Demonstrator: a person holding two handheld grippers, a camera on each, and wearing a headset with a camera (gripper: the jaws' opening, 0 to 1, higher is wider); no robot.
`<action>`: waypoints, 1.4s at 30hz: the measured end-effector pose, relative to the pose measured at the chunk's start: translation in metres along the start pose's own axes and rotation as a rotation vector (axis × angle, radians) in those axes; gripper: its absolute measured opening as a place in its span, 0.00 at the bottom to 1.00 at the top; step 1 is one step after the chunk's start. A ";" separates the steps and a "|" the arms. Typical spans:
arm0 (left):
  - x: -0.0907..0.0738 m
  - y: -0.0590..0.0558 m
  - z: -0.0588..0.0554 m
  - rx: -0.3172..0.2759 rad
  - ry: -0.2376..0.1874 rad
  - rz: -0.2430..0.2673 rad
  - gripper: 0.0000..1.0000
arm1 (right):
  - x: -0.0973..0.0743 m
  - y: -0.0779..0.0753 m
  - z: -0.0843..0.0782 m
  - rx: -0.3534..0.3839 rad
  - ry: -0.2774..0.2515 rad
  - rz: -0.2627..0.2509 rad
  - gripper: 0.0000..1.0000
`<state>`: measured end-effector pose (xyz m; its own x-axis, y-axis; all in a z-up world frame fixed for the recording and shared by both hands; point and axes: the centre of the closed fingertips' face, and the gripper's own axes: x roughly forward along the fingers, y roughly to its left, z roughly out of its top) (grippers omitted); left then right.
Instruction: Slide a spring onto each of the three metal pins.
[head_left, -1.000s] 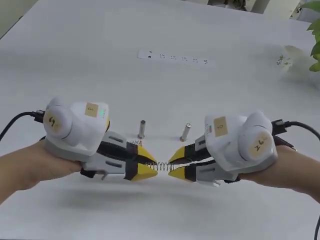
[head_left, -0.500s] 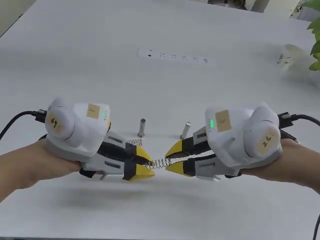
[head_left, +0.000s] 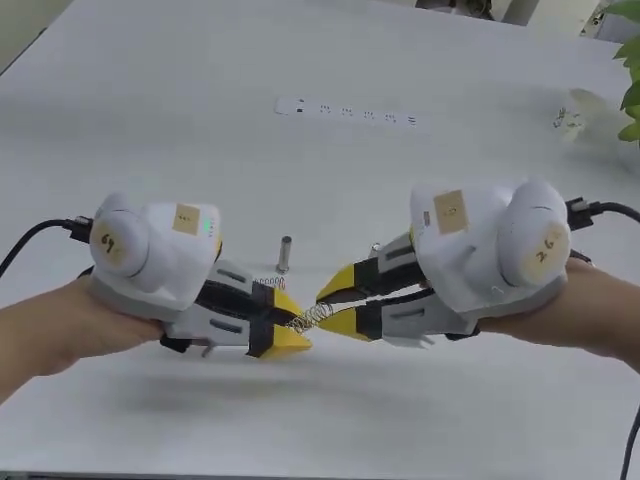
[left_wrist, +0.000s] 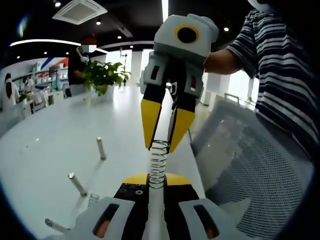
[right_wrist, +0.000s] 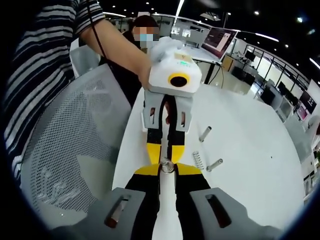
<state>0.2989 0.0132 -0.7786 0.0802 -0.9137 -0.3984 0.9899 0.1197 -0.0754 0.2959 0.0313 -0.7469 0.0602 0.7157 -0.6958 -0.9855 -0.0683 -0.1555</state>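
Note:
A small metal spring (head_left: 312, 317) hangs in the air between my two grippers, tilted up to the right. My left gripper (head_left: 298, 332) is shut on its lower end (left_wrist: 157, 172). My right gripper (head_left: 326, 304) faces it tip to tip, its jaws closed on the other end (right_wrist: 167, 166). Behind the grippers one metal pin (head_left: 285, 254) stands upright on the white table; a second pin (head_left: 375, 247) is partly hidden by the right gripper. The left gripper view has three pins (left_wrist: 101, 148), (left_wrist: 77, 184), (left_wrist: 55, 225) and a loose spring (left_wrist: 92, 200) lying beside them.
A white power strip (head_left: 345, 113) lies farther back on the table (head_left: 200, 120). Green plant leaves (head_left: 630, 60) are at the far right. A mesh chair back (left_wrist: 250, 165) stands past the near table edge.
My right gripper has moved left towards the left gripper and tilted upward. The spring between them has become shorter and more slanted. The left gripper has held still.

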 end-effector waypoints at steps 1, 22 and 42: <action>0.000 0.000 0.000 0.000 0.000 0.002 0.02 | 0.001 0.000 0.001 0.001 -0.004 -0.001 0.08; 0.003 -0.001 0.007 -0.002 -0.013 -0.005 0.02 | 0.005 -0.001 0.021 0.040 -0.116 -0.027 0.08; 0.001 0.002 0.006 -0.017 -0.013 0.016 0.03 | 0.006 -0.005 0.023 0.019 -0.105 -0.034 0.07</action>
<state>0.3021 0.0104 -0.7732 0.0979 -0.9166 -0.3875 0.9864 0.1410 -0.0842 0.2976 0.0523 -0.7343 0.0777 0.7862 -0.6131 -0.9860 -0.0302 -0.1637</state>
